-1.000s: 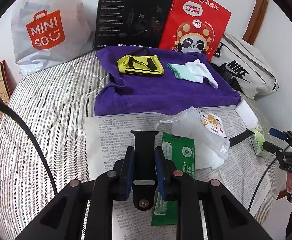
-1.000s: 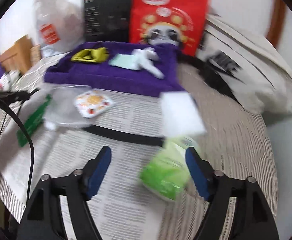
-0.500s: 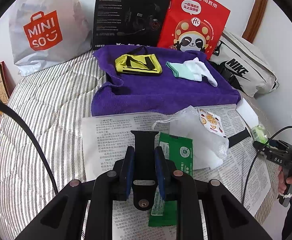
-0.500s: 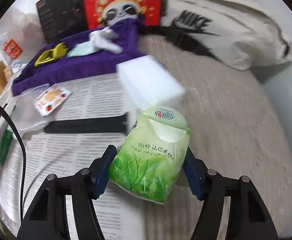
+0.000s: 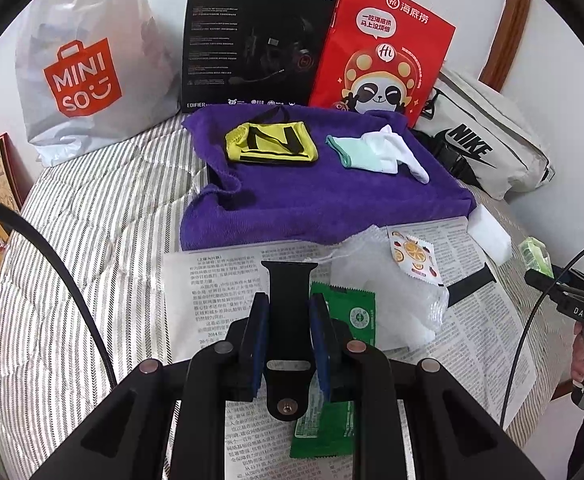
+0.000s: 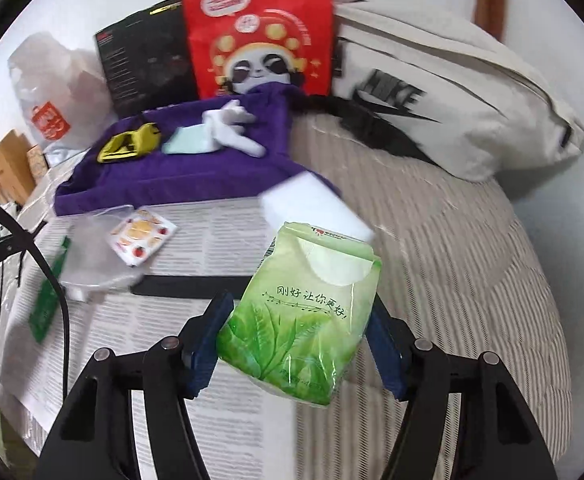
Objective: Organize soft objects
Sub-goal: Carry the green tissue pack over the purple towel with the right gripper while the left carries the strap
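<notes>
My left gripper (image 5: 288, 312) is shut on a black watch strap (image 5: 289, 304) and holds it over the newspaper (image 5: 211, 280). My right gripper (image 6: 298, 320) is shut on a green tissue pack (image 6: 304, 320), lifted above the newspaper (image 6: 211, 240). A purple towel (image 5: 324, 200) lies behind, with a yellow pouch (image 5: 271, 142) and a white and mint sock (image 5: 372, 152) on it. The towel also shows in the right wrist view (image 6: 171, 176).
On the newspaper lie a green sachet (image 5: 348, 316), a clear bag (image 5: 392, 280), a fruit-print sachet (image 5: 412, 256), a second black strap (image 6: 187, 284) and a white sponge (image 6: 312, 204). Behind stand a Miniso bag (image 5: 83, 72), a black box (image 5: 259, 40), a red bag (image 5: 380, 52) and a Nike bag (image 5: 484, 144).
My right gripper moved up to the green tissue pack, closed on it and raised it off the bed. My left gripper has held still with the strap.
</notes>
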Demonstrator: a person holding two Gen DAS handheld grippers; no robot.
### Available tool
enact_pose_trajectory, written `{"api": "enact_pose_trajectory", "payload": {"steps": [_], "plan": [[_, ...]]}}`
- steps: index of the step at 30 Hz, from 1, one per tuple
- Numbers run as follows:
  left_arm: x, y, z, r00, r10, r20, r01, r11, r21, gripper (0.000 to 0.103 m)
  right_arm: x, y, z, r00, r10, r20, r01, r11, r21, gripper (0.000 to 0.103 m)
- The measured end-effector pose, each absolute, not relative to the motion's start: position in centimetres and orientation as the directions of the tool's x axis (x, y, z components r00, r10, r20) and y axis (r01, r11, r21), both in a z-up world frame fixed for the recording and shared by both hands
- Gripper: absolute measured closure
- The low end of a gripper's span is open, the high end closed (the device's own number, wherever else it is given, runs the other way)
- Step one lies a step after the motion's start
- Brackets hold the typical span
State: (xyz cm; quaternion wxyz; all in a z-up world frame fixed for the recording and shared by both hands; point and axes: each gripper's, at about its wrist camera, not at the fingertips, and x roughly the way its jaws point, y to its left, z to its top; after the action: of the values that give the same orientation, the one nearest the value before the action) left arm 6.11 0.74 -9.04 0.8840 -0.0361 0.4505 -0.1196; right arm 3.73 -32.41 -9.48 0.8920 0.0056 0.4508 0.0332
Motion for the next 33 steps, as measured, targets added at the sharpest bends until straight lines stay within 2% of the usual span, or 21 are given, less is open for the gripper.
{"api": "enact_pose_trajectory", "payload": {"steps": [17,33], "plan": [[8.7,1.7,-7.5,0.57,-0.225,-0.79,0.161,0.974,-0.161,0.083,10.0,-25.3,-7.1,0.621,0.185,-0.762,-0.23,0.972,0.048,0.038],[14.2,1.3,-7.2,0.56,-0.229,-0.796,0.17,0.972,-0.16,0.083,18.4,-23.6,-8.4,0.562,0.183,-0.807,-0.222,0.973,0.066,0.038]]}}
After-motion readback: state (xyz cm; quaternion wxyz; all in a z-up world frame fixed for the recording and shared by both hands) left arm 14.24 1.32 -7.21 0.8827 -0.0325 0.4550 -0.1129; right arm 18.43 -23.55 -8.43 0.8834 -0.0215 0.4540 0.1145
